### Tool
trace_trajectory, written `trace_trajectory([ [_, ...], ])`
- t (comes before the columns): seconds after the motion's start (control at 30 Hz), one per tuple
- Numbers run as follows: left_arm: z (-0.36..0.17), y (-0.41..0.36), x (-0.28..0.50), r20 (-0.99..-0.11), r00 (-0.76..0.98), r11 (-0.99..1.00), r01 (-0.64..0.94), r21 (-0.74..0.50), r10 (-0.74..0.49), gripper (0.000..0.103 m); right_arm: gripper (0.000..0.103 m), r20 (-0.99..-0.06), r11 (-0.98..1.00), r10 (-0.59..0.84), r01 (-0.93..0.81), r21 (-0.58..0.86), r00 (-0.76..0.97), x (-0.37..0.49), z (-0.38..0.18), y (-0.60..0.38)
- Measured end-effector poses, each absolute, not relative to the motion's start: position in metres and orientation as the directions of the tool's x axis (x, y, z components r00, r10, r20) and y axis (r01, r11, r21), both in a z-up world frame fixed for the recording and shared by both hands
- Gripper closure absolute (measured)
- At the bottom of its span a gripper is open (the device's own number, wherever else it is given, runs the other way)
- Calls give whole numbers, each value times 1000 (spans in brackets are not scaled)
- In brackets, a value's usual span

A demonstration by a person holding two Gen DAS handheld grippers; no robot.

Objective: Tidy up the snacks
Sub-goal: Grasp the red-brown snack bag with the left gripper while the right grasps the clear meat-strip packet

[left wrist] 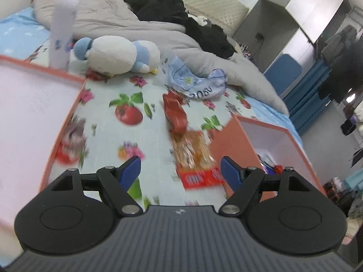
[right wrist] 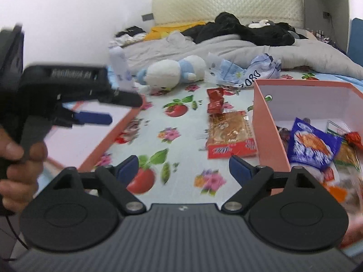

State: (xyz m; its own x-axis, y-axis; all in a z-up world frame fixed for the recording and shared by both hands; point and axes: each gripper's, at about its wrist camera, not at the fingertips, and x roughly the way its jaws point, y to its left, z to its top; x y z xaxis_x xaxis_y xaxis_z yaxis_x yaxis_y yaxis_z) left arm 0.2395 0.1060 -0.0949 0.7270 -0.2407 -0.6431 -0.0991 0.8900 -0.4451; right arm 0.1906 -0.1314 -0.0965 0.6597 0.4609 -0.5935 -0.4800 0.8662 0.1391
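Observation:
A clear biscuit pack with a red label (left wrist: 195, 158) (right wrist: 230, 133) lies on the fruit-print sheet beside a pink box (left wrist: 267, 140) (right wrist: 267, 122). A small dark red snack (left wrist: 175, 112) (right wrist: 215, 100) lies just beyond it. The box holds a blue snack bag (right wrist: 312, 146) and other packets. My left gripper (left wrist: 181, 167) is open and empty just before the biscuit pack; it also shows at the left of the right wrist view (right wrist: 102, 111). My right gripper (right wrist: 183, 167) is open and empty above the sheet, left of the box.
A pink box lid (left wrist: 34, 113) (right wrist: 90, 136) lies at the left. A white-and-blue plush toy (left wrist: 118, 54) (right wrist: 174, 72), a white bottle (left wrist: 62, 27) (right wrist: 119, 65) and a crumpled blue-white bag (left wrist: 197, 81) (right wrist: 247, 72) lie beyond, before a grey quilt (left wrist: 136, 27).

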Motion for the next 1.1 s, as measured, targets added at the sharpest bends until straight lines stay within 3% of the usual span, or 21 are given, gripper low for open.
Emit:
trace_trajectory([
  [0.33,-153,123,415,-720,595,880,-44,-473,-358,23,19,-674,925,312,-376,56,669,309,-157,-73],
  [0.6,-190,103,502,-779,479,888,3,-460,-405,25,22,-732,939,202,-341,-44,651,365,-185,-51],
  [0.9,-224,81,530,-841,368,905,1,-426,-396,51,18,-804,947,199,-321,11,560,395,-201,-51],
  [1.1,-223,82,516,-848,374,917,16,-399,-375,58,18,-836,921,243,-387,40,492,391,-199,-49],
])
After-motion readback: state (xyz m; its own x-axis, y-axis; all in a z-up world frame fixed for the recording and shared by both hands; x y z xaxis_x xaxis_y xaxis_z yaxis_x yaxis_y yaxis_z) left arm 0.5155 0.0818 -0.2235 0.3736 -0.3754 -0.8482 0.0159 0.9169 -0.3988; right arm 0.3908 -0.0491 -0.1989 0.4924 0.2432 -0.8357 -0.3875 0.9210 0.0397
